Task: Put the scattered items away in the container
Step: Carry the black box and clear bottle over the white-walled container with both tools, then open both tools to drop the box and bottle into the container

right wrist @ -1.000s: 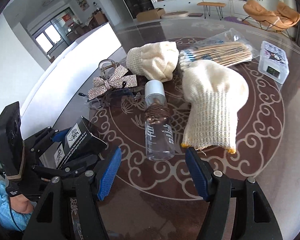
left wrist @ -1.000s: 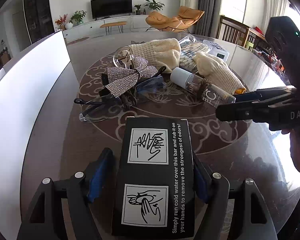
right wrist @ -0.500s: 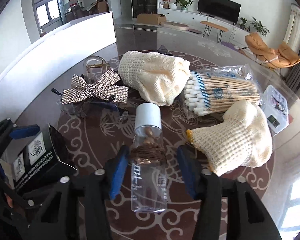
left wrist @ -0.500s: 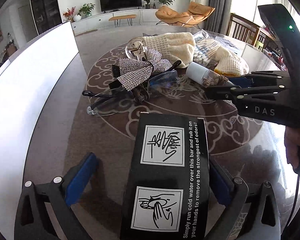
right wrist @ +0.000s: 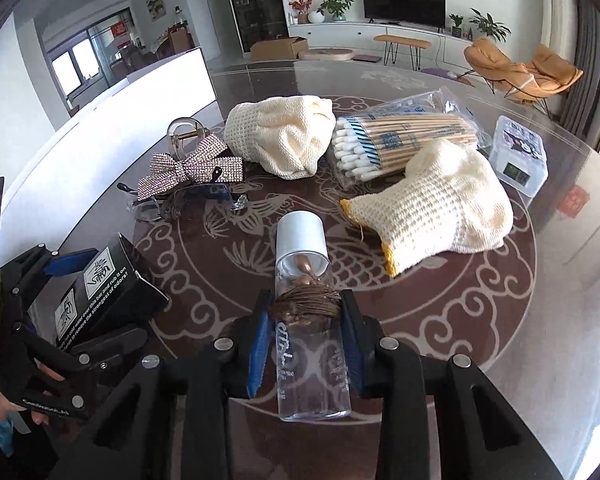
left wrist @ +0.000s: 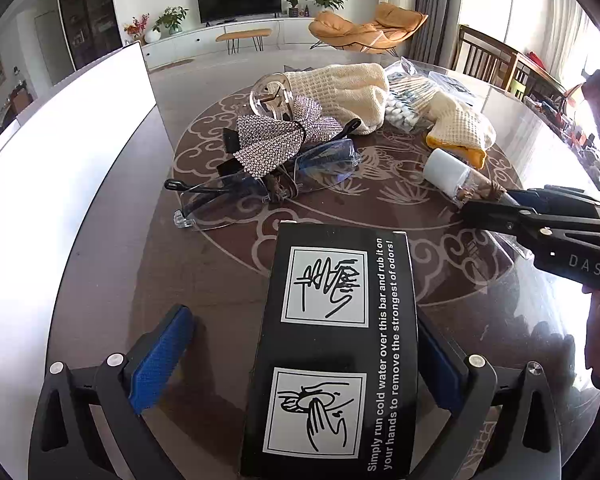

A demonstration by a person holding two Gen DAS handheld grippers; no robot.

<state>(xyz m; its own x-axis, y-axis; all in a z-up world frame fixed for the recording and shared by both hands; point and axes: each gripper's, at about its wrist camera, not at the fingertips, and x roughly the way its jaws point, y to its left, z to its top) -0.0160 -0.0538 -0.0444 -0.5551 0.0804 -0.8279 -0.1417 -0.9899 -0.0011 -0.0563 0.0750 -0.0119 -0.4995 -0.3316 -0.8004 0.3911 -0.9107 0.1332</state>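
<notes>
A black carton with white hand-washing pictures rests on the dark patterned table. My left gripper is open around it, and the left pad is clearly apart from the carton's side. My right gripper is shut on a clear bottle with a pale cap, the pads pressing just below the brown twine at its neck. In the left wrist view the bottle and the right gripper show at the right. The right wrist view has the carton and the left gripper at its left.
Beyond the grippers lie a rhinestone bow, glasses, a clear clip, two cream knitted gloves, a bag of cotton swabs and a small clear box. A tall white panel lines the table's left side.
My left jaws went from gripping the carton to wide apart. My right gripper moved forward over the bottle and shut on it.
</notes>
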